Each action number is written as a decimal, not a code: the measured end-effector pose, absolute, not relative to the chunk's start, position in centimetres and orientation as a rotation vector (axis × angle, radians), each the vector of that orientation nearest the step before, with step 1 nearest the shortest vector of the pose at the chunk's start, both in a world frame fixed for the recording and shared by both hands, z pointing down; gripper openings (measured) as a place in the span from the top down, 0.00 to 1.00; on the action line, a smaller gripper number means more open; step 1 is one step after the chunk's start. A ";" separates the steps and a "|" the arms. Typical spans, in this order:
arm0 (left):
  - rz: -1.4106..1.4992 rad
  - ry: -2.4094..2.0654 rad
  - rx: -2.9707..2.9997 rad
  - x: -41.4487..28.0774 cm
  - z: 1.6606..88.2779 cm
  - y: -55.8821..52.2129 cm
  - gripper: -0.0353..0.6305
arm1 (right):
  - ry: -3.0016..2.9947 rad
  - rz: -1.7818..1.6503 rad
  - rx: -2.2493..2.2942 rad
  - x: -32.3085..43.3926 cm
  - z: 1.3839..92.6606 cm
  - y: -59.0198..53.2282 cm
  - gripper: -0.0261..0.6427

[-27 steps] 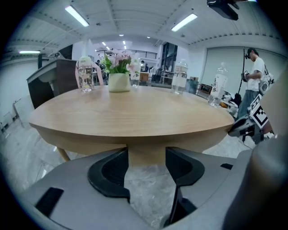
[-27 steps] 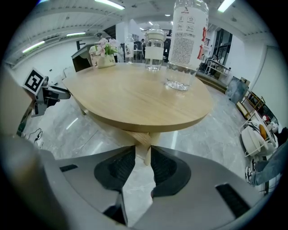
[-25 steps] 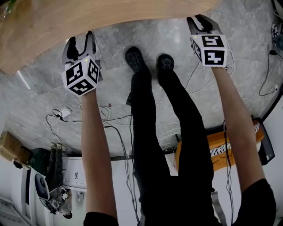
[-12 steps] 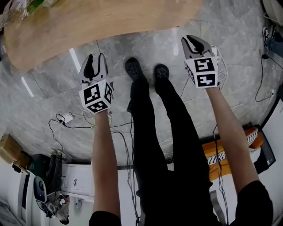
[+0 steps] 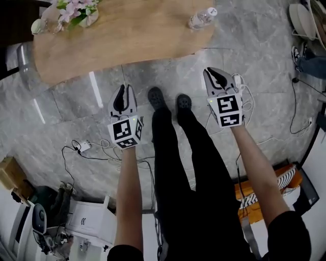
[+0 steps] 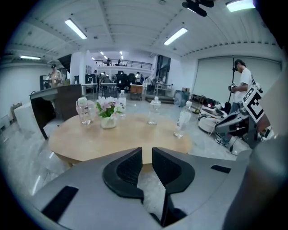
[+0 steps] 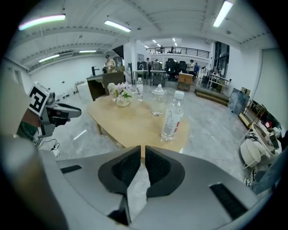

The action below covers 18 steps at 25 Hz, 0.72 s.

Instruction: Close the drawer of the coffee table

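The wooden coffee table (image 5: 127, 35) fills the top of the head view; no drawer shows on it in any view. My left gripper (image 5: 124, 89) hangs over the grey floor, well short of the table's near edge. My right gripper (image 5: 211, 72) is likewise apart from the table. Both pairs of jaws have just been closing and now stand with only a narrow gap, nothing between them. In the left gripper view the jaws (image 6: 147, 155) point at the table (image 6: 121, 134). The right gripper (image 7: 143, 152) faces the table (image 7: 135, 123) too.
On the table stand a vase of pink flowers (image 5: 76, 10), glasses and a water bottle (image 5: 201, 19). The person's black shoes (image 5: 155, 97) are between the grippers. Cables (image 5: 81, 146) trail over the floor; an orange box (image 5: 254, 186) lies at the right.
Both grippers have drawn back from the table's edge and closer together. Their jaws have narrowed. More of the tabletop, with the flowers and the bottle, has come into view.
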<state>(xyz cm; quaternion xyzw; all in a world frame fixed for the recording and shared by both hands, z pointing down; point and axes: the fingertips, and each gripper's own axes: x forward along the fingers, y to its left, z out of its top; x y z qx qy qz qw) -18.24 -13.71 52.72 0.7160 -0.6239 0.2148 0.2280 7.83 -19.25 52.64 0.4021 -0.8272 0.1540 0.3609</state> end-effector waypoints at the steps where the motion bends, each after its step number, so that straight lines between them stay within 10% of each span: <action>1: 0.584 -1.722 1.977 -17.8 51.6 -13.5 0.83 | -2.151 0.394 1.043 7.9 51.2 -19.1 0.91; 18: 0.348 -1.868 2.014 -12.7 27.9 -8.7 0.93 | -2.518 0.271 1.042 7.0 25.1 -14.6 0.94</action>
